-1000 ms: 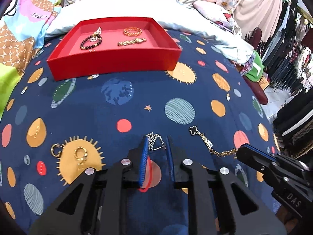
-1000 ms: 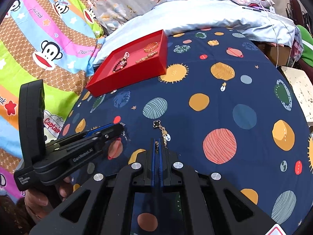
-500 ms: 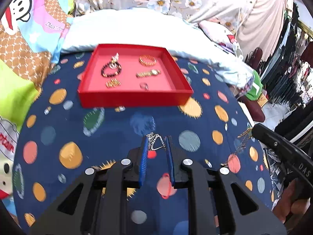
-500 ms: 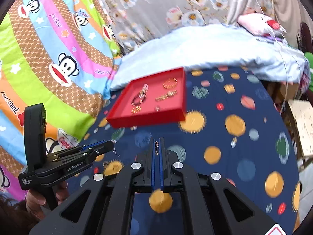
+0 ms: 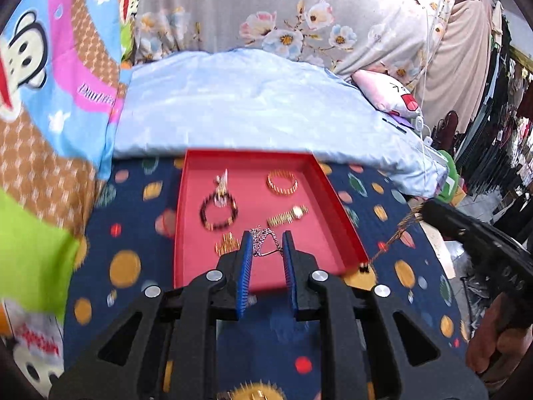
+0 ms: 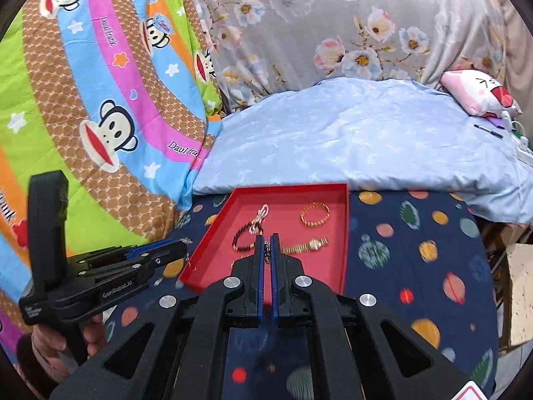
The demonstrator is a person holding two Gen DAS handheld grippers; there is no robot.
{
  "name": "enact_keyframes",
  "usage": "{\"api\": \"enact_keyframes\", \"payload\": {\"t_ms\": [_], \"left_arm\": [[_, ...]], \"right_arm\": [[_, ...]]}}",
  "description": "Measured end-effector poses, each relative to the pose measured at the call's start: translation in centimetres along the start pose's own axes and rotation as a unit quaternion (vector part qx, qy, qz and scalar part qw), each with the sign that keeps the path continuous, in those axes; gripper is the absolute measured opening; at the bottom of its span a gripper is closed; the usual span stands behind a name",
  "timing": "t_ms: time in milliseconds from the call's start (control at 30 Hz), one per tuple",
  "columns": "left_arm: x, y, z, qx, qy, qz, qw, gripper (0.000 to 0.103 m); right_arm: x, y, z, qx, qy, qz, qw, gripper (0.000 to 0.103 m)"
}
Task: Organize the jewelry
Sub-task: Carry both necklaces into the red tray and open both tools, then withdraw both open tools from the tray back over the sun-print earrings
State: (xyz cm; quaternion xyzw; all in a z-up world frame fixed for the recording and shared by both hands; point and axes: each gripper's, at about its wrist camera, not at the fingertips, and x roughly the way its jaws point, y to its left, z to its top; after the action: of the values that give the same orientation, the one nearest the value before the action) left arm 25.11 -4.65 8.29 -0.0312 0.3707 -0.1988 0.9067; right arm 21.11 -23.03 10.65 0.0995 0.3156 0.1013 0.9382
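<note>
Jewelry is hanging from both tools over the shallow red rectangular tray (image 5: 346,233) lying on the navy planet-print bedspread (image 5: 133,266): the left gripper (image 5: 265,245) is pinching a thin silver chain (image 5: 263,235) between fingers that are standing fairly narrow, only a link or two caught at the tips, and the right gripper (image 6: 266,250) is clamping its fingers almost together on a gold chain with a small black charm (image 5: 393,240), which is trailing down past the tray's right wall in the left wrist view. Such a slight hold on the silver chain is looking risky; a jolt could be shaking it loose onto the bedspread, short of the tray. The gold chain is swinging low enough that its charm could be snagging on the tray's rim, or landing outside if let go too soon. Either chain could also be dropping onto pieces already inside and tangling with them. Inside the tray, a dark beaded bracelet with a pale charm (image 5: 218,211) is lying at the left, a gold bangle (image 5: 282,182) at the far right, a gold wristwatch (image 5: 288,216) nearer on the right, and a small gold piece (image 5: 226,243), probably earrings though blur is hiding the detail, near the left gripper's tips.
</note>
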Motion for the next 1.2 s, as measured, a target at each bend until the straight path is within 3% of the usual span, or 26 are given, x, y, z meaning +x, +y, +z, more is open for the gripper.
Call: {"api": "enact_keyframes", "payload": {"t_ms": [200,400,500,567,633,867,1200], "left_arm": [[4.3,0.4,1.8,0.001,0.015,0.000,0.9999,0.017],[8.0,0.5,1.2,-0.002,0.046,0.003,0.9989,0.018],[8.6,0.5,0.9,-0.005,0.050,0.013,0.9987,0.023],[8.3,0.7,0.7,-0.012,0.045,0.022,0.9987,0.043],[7.8,1.1,0.7,-0.019,0.038,0.029,0.9987,0.050],[3.8,2.6,-0.5,-0.033,0.024,0.041,0.9983,0.052],[-1.9,5.5,-6.2,-0.056,0.032,0.069,0.9956,0.053]], "right_arm": [[5.1,-1.1,0.6,0.008,0.027,-0.015,0.999,0.003],[8.8,-2.2,-0.9,0.010,0.066,-0.027,0.997,0.003],[8.9,-2.5,-1.4,0.014,0.063,-0.038,0.997,0.011],[8.5,-2.5,-1.5,0.013,0.057,-0.043,0.997,0.022],[7.6,-2.3,-1.5,0.009,0.048,-0.048,0.998,0.025],[4.1,-1.1,-2.4,0.008,0.037,-0.037,0.999,0.027],[-0.6,1.1,-8.4,0.026,0.060,-0.030,0.997,0.029]]}}
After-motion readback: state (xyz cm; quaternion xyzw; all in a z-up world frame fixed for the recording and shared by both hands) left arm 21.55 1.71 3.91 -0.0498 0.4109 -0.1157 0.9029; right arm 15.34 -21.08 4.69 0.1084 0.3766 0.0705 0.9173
